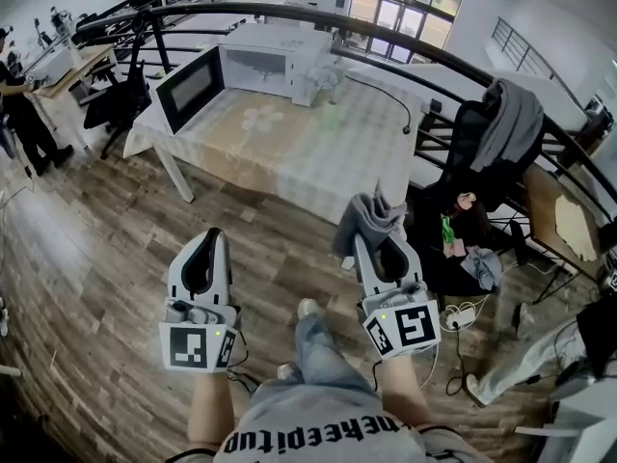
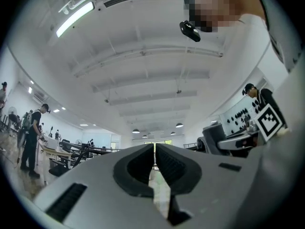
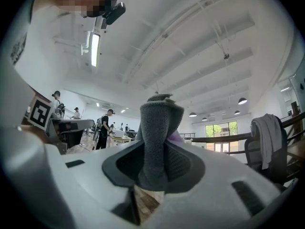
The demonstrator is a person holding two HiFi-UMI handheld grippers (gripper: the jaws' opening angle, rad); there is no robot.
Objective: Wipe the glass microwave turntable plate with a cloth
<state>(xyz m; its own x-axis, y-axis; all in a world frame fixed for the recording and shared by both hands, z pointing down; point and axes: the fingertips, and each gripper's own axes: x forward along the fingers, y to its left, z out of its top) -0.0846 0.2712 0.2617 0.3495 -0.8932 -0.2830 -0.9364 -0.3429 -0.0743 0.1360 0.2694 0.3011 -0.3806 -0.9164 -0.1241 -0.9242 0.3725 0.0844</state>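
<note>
You are clamping the cloth [image 3: 159, 118] in the right gripper [image 3: 156, 149], left gripper [image 2: 155, 149] closed, empty; grip firmly approaching the microwave [image 1: 262, 64]

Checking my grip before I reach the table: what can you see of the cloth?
The cloth is grey, thick, towel-like, bunched into a fold. The right gripper is shut on it; its upper part stands past the tips. A purple bit shows at its right edge. It touches nothing else.
</note>
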